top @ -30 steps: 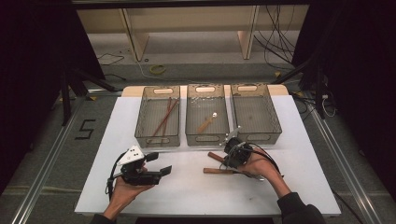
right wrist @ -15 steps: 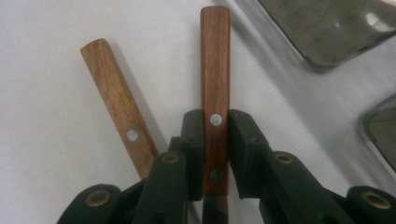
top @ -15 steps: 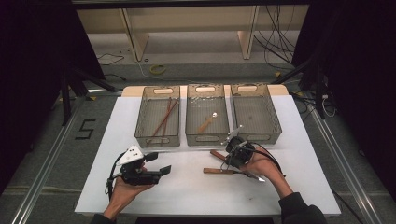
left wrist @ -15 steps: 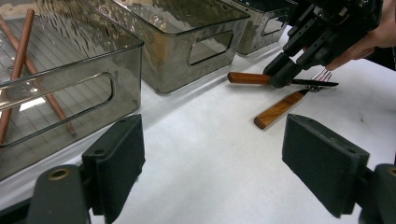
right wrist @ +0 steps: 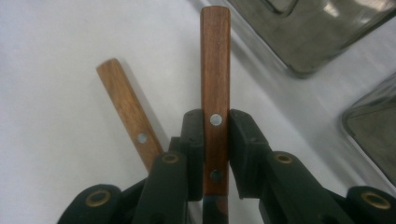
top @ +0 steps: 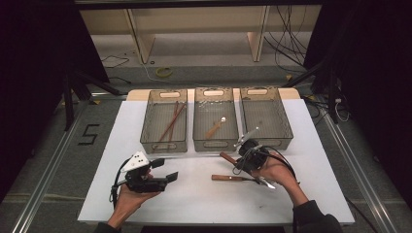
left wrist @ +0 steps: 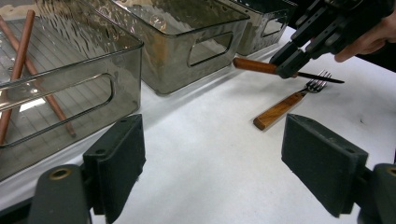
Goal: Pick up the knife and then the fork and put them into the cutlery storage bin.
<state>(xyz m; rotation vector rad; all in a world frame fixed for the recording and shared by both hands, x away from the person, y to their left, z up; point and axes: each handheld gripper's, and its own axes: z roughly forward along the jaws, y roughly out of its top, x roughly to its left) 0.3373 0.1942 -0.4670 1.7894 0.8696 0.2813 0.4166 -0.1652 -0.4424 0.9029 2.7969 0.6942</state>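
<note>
My right gripper (top: 240,162) (right wrist: 215,135) is shut on a knife (right wrist: 215,56) with a wooden handle, gripping it near the blade end of the handle. The handle (top: 227,158) sticks out toward the trays, just above the table. From the left gripper view the knife (left wrist: 254,65) hangs level in the right gripper (left wrist: 289,70). A wooden-handled fork (top: 228,178) (left wrist: 280,109) (right wrist: 126,102) lies flat on the white table beside it. My left gripper (top: 166,170) (left wrist: 212,163) is held at the front left, open, with nothing between its pads.
Three smoky clear trays stand in a row at the back. The left tray (top: 163,143) holds brown chopsticks (top: 171,121), the middle tray (top: 215,143) a wooden-handled spoon (top: 216,127), and the right tray (top: 286,131) shows nothing inside. White table (top: 194,199) lies between the hands.
The right gripper has edged slightly toward the trays with the knife in it. The left gripper and the fork have stayed where they were.
</note>
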